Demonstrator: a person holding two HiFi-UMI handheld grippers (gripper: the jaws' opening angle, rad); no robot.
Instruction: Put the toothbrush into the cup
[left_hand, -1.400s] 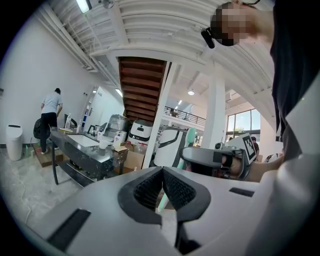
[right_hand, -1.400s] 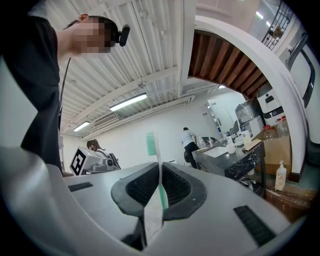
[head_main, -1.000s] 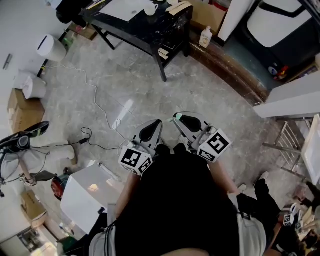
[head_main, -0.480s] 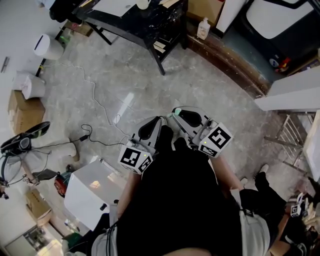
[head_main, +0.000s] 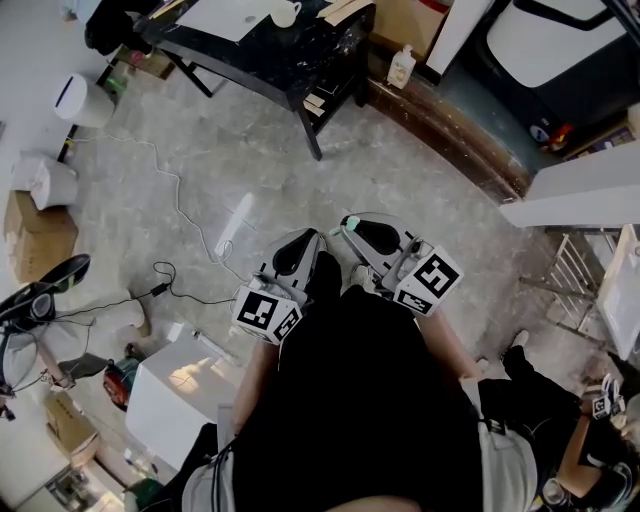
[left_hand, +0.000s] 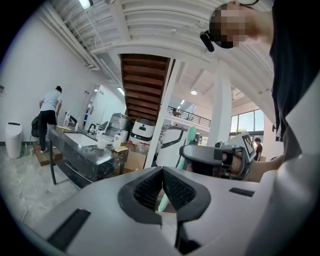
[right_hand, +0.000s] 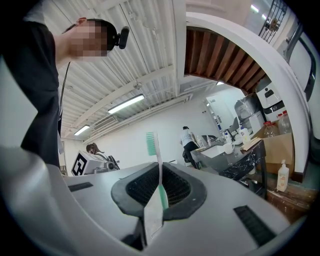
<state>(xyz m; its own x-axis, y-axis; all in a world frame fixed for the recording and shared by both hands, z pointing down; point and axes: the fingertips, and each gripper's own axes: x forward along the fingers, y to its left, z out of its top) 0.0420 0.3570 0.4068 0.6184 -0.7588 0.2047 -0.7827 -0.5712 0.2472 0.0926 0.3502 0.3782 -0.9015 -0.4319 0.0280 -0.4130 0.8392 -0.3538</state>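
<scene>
right gripper (right_hand: 160, 175) clamps the toothbrush (right_hand: 151, 142) upright; left gripper (left_hand: 162, 172) is closed on nothing. pickup looks done; the cup (head_main: 287, 13) on the black table (head_main: 300, 55) is well away, so insertion remains.

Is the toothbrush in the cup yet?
Not yet. Done: the toothbrush is picked up, pinched in the right hand-held gripper. In hand: it is held close to the person's body, above the floor. Left to do: get to the black table, where a white cup stands, and drop the brush in. The left hand-held gripper is shut and holds nothing.
</scene>
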